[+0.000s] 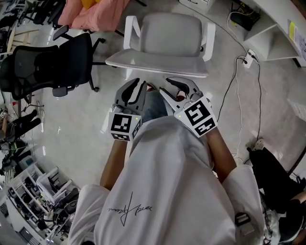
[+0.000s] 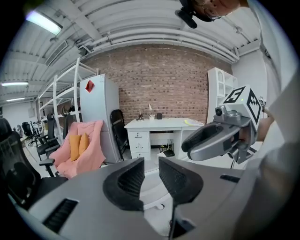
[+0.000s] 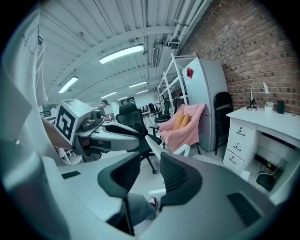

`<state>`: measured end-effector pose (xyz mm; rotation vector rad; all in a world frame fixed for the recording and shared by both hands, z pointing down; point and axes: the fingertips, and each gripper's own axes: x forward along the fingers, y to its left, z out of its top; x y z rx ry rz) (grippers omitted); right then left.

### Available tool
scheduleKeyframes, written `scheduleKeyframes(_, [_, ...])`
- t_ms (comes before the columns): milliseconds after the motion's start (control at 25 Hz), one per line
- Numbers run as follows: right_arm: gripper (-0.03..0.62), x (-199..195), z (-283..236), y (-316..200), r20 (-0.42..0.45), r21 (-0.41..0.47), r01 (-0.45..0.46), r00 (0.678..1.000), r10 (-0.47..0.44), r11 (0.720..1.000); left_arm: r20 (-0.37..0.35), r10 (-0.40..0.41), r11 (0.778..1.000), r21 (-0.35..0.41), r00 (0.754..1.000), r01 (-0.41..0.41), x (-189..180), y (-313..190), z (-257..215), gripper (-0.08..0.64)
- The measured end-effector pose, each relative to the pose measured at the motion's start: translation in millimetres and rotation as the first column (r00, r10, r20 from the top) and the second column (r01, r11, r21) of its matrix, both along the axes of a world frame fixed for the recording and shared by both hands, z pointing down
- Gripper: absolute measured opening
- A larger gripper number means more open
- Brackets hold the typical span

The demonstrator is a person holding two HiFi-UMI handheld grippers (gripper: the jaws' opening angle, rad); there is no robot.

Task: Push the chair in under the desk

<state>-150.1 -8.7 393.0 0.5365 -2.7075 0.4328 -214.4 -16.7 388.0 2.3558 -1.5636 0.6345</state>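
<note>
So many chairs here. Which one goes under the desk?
Start at the white desk at the head view's upper right; on the pale floor to its left, straight ahead of the person, stands the chair. It is white-framed with grey cushions, unlike the black mesh chair and the pink-draped chair nearby.

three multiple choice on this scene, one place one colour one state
1. Where is the white armchair with the grey seat?
A. on open floor ahead of the person
B. under the white desk
C. behind the person
2. What colour is the large draped cloth?
A. green
B. pink
C. blue
3. How do the left gripper's jaws stand?
A. shut on an armrest
B. shut on a cable
C. apart, nothing between
Answers: A, bare floor surrounds it; B, plainly pink; C, a gap shows between its pads.
</note>
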Motion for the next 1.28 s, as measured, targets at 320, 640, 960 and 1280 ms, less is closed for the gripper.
scheduleKeyframes(320, [0.15,-7.3,10.5,-7.4,-0.066,0.006,0.021,0.998,-0.021,1.0,0.123,0.097,0.995,-0.026,0.988,-0.095,-10.5,-10.7,14.4,0.112])
scheduleKeyframes(640, [0.167,-16.6,21.0,-15.7,-0.114,0.013,0.048,0.992,-0.046,0.999,0.256,0.198,0.98,-0.077,0.946,-0.184,-30.8,-26.8,32.5,0.126])
scheduleKeyframes(960, [0.187,-11.9,42.4,-21.1,-0.293,0.089,0.093,0.954,-0.063,0.992,0.467,0.328,0.944,-0.152,0.821,-0.292,-45.7,-34.0,55.7,0.126])
scheduleKeyframes(1280, [0.202,-8.4,49.3,-28.7,-0.324,0.08,0.087,0.944,-0.057,0.993,0.568,0.362,0.931,-0.187,0.739,-0.313,-59.3,-42.2,66.7,0.126])
